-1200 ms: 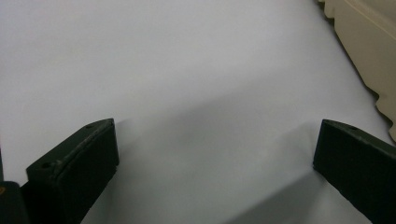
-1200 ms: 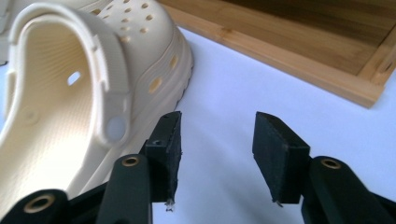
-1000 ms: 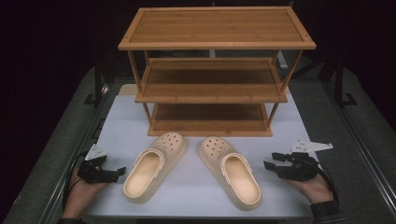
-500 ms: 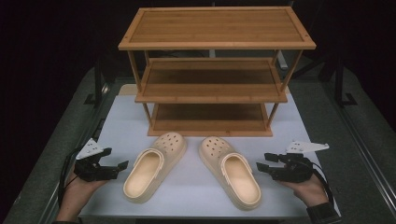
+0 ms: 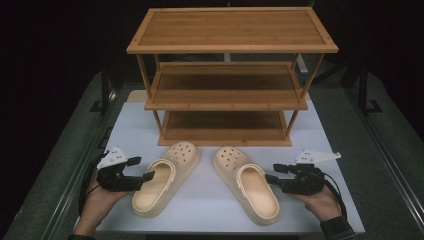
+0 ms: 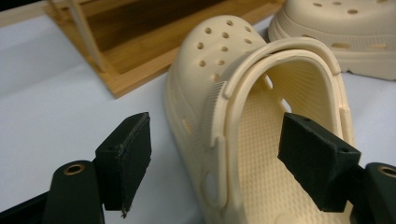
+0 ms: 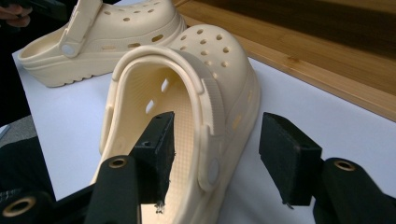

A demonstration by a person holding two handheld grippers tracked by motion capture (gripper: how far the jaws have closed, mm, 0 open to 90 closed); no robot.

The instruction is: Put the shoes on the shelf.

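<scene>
Two cream clogs lie side by side on a white mat, toes towards a wooden rack. My left gripper sits at the outer wall of the left clog. In the left gripper view one jaw is outside this clog and the other inside. Its jaws have just been closing, but the pads stand clear of the wall. My right gripper straddles the outer wall of the right clog. In the right gripper view, gaps show on both sides of the clog's wall.
A three-tier wooden shoe rack stands just behind the clogs, with its bottom shelf near their toes. The white mat ends close to the hands at the front. Dark grey table borders lie on both sides.
Both hands have come inward and a little up to the clogs' outer walls, the left one more. The left jaws have narrowed around the left clog's wall.
</scene>
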